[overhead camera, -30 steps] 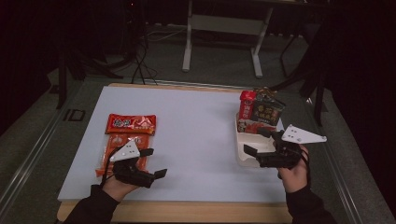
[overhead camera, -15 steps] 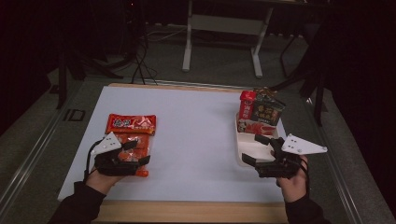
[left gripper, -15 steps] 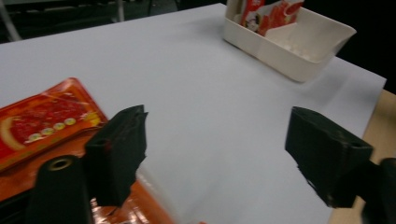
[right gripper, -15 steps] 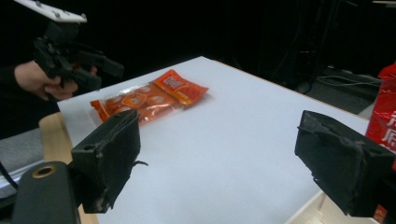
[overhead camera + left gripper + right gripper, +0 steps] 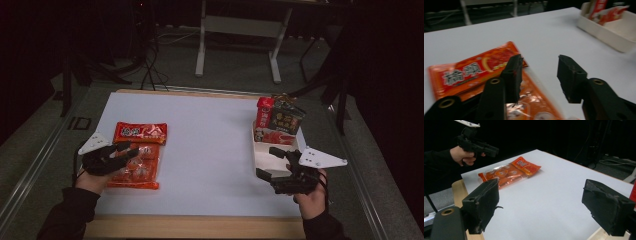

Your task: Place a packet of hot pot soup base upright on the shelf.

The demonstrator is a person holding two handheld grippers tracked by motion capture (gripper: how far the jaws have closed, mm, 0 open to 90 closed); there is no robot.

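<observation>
Two orange snack packets lie at the table's left: a red-orange one [image 5: 140, 132] [image 5: 471, 71] and, nearer to me, a clear-windowed one [image 5: 138, 170] holding several small pieces. My left gripper [image 5: 131, 149] [image 5: 540, 60] hovers open just above them, its jaws pointing right and nothing between them. My right gripper [image 5: 266, 161] [image 5: 541, 186] stands wide open and empty beside the near end of the white tray [image 5: 264, 156]. The right gripper view shows both packets [image 5: 509, 171] across the table, with the left gripper [image 5: 477, 145] raised above them.
Several upright snack packs [image 5: 278, 119] [image 5: 609, 12] fill the far end of the white tray [image 5: 604, 32]; its near compartments look bare. The white tabletop [image 5: 210, 150] has a wooden front edge [image 5: 195, 226]. Table legs and cables stand on the dark floor behind.
My left gripper has moved left and away from me over the packets and turned. My right gripper has drawn back a little toward me. Both stay open.
</observation>
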